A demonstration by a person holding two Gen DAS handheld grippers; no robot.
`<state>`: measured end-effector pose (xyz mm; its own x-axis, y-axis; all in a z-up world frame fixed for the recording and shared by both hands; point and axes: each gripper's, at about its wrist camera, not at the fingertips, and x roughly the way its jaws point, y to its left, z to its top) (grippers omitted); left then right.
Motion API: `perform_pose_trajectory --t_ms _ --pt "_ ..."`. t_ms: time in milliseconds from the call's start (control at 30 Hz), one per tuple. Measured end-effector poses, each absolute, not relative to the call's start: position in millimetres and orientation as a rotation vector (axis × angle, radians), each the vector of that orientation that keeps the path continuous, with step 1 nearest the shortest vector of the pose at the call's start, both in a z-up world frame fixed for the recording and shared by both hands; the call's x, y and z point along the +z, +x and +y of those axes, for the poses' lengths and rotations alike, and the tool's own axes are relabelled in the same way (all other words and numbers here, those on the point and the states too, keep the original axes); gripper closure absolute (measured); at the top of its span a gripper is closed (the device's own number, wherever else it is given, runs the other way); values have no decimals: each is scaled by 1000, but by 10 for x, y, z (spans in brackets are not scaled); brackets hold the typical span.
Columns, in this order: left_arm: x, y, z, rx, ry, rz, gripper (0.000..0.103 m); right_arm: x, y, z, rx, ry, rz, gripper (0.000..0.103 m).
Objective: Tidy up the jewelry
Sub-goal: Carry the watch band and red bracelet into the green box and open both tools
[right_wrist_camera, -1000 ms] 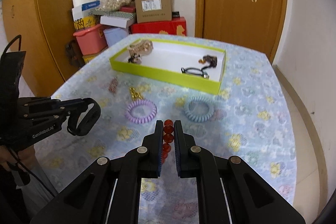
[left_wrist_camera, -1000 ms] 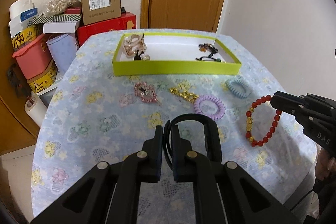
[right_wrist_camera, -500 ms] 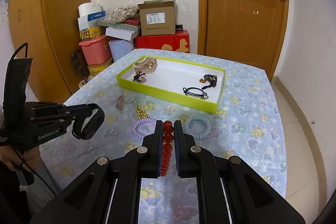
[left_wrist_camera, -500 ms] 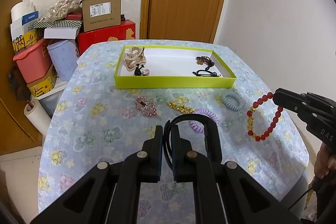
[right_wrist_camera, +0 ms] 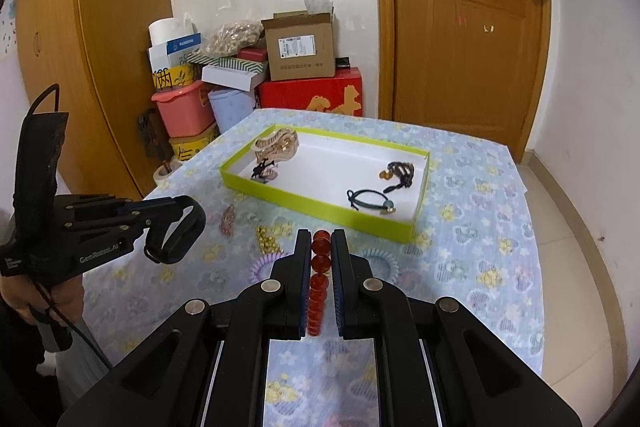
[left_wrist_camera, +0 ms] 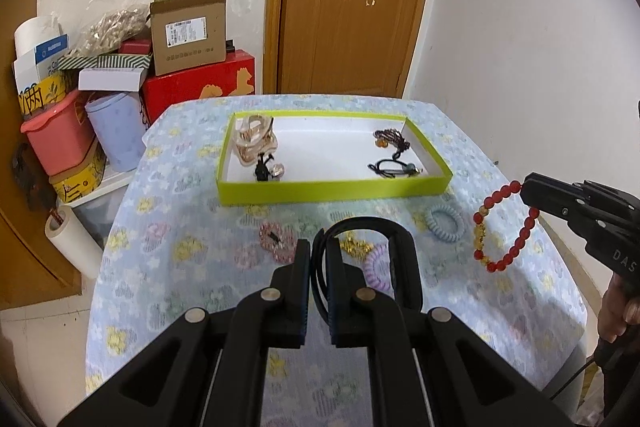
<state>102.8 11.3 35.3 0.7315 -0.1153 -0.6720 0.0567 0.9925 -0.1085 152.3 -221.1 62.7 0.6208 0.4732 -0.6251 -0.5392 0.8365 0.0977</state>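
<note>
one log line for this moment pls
left gripper: shut on black band | right gripper: shut on red bracelet | both above table | tray: ahead

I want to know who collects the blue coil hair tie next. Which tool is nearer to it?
Right. The right tool hangs just beside the blue coil hair tie, holding the red bead bracelet; the left tool holds the black headband farther off.

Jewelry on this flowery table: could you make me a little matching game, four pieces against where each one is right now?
Things:
1. red bead bracelet
2. black band
3. beige hair claw
4. blue spiral hair tie

Places:
A. lying on the tablecloth
B. pinched in the left gripper
C. inside the green tray
D. hanging from the right gripper

Pairs: 1-D, 2-B, 3-C, 4-A
</note>
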Motion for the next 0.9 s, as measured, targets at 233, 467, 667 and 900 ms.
perform_pose_trajectory --t_ms 233,467,667,900 --pt "437 1245 151 -96 -78 733 95 716 1708 -2191 578 -114 664 93" --pt "458 1500 227 -87 -76 735 95 781 1937 -2124 581 -122 648 93" --pt "467 1761 241 -84 -61 740 95 785 2180 -2071 575 -132 642 93" --pt "450 2087 248 -85 -58 740 95 701 2542 -2018 562 -123 661 93"
